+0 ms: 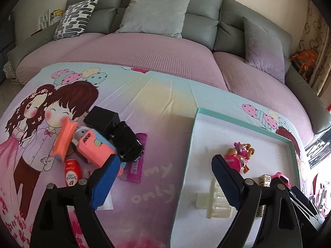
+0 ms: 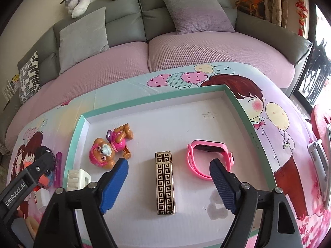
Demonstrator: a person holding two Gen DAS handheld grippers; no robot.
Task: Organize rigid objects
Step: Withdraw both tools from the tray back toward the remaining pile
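The big white tray point(image 2: 206, 124) with the green rim sits on the cartoon cloth on the desk point(image 1: 157, 103), and it is the thing to look from. Inside the tray lie a puppy toy point(image 2: 111, 146), a gold patterned box point(image 2: 165, 183), a pink watch point(image 2: 209, 157) and a cream comb point(image 2: 77, 178). The right tongs point(image 2: 168, 174) are wide open and hold nothing, with the gold box lying between their blue tips. The box is long and thin. Its long side runs from the tongs' end of the tray toward the sofa end, in line with the way the tongs point. The left tongs point(image 1: 165, 169) are open and empty too, over the tray's left rim. Left of the tray is a messy pile: a black charger point(image 1: 128, 142), a pink and blue toy point(image 1: 93, 146), an orange piece point(image 1: 64, 138), a red tube point(image 1: 71, 172) and a purple strip point(image 1: 135, 161). I think the pile is the tricky part. The things lean on each other, so pulling one out could knock the rest around or off the desk. Grabbing two at once could happen as well. The charger looks smooth and could slip. In the tray, the right tongs could bump the watch, which is just beside the right tip.
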